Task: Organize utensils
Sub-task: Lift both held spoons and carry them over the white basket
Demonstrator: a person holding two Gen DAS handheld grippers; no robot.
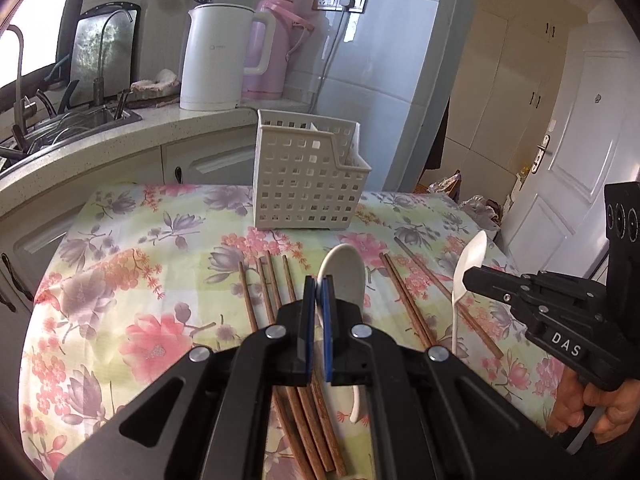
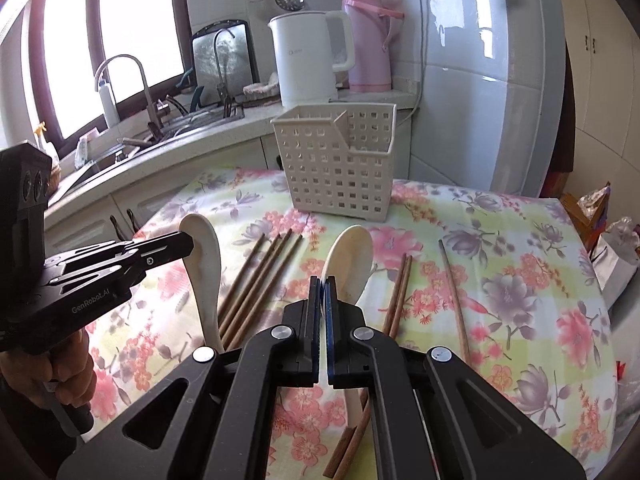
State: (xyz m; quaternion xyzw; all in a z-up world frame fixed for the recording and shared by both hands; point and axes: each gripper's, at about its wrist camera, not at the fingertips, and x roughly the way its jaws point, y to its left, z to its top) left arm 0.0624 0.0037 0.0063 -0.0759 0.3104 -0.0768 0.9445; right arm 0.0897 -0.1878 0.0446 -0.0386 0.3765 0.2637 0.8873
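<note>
Here, each hand-held gripper was clamped on a spoon raised clear of the flowered tablecloth (image 1: 120, 280). The left gripper (image 1: 319, 286) was seen pinching the rim of a white ceramic soup spoon (image 1: 344, 276); the same grip was shown from the side in the right wrist view (image 2: 188, 246). The right gripper (image 2: 323, 286) was closed on the rim of a second white ceramic spoon (image 2: 352, 256), also visible in the left wrist view (image 1: 468, 268).

The perforated cream plastic utensil basket (image 2: 336, 168) stood upright at the far side of the table, well apart from both spoons. Brown wooden chopsticks (image 2: 264, 276) were left lying loose on the cloth.

The step would be done well if each spoon were carried over the basket rim, tipped handle down and released only once inside a compartment, one hand at a time so that collision was avoided.

The spoon handles were partly hidden beneath the gripper bodies. The basket's interior appeared divided, though its contents could not be made out.
</note>
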